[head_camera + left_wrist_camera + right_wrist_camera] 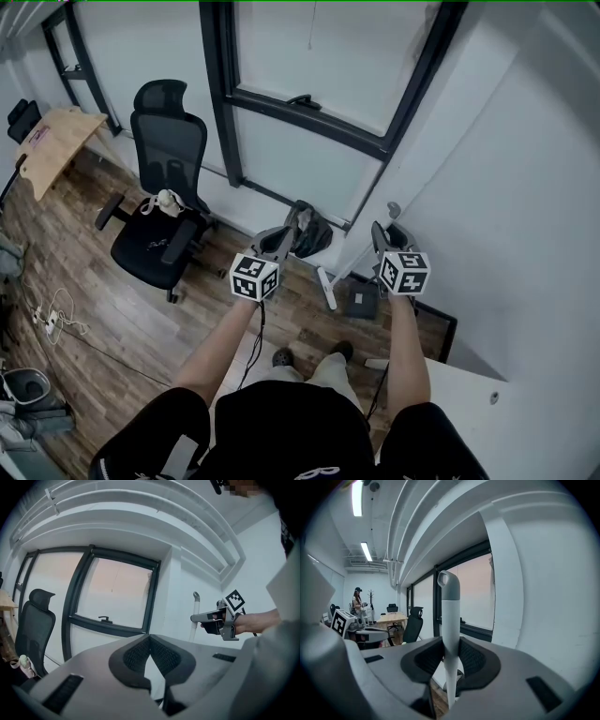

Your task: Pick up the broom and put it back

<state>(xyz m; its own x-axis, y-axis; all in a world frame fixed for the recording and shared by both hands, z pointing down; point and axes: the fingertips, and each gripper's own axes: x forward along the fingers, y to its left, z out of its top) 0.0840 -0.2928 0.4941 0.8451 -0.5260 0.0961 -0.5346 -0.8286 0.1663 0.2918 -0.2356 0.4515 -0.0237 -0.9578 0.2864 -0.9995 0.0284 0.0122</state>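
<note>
Closest to the lens, the dark ribbed pads (425,658) of the right gripper (450,643) are clamped on the white broom handle (450,620), one pad on each side, with the shaft rising straight up through the gap. Above the grip the handle ends in a grey hooked cap (449,587); below it the shaft runs down toward the wooden floor (84,272), and its lower end and the bristles cannot be made out in any view. The left gripper (150,638) is closed with its pad tips touching and nothing in them, and it hangs just beside the other at about the same height.

The broom stands in the corner by the white wall (511,178), just right of the dark-framed window (309,84), with a black bag (311,234) near its foot and an office chair (161,192) well off to the left.

I judge that the pick-up is done and the put-back is in hand. The next move calls for carrying the shaft upright to its resting place, setting its foot down first, leaning the cap against the wall, and only then easing the right pads apart.

Its long axis is close to vertical, cap up and working end down. A one-handed grip high on the shaft may let the bottom swing.
</note>
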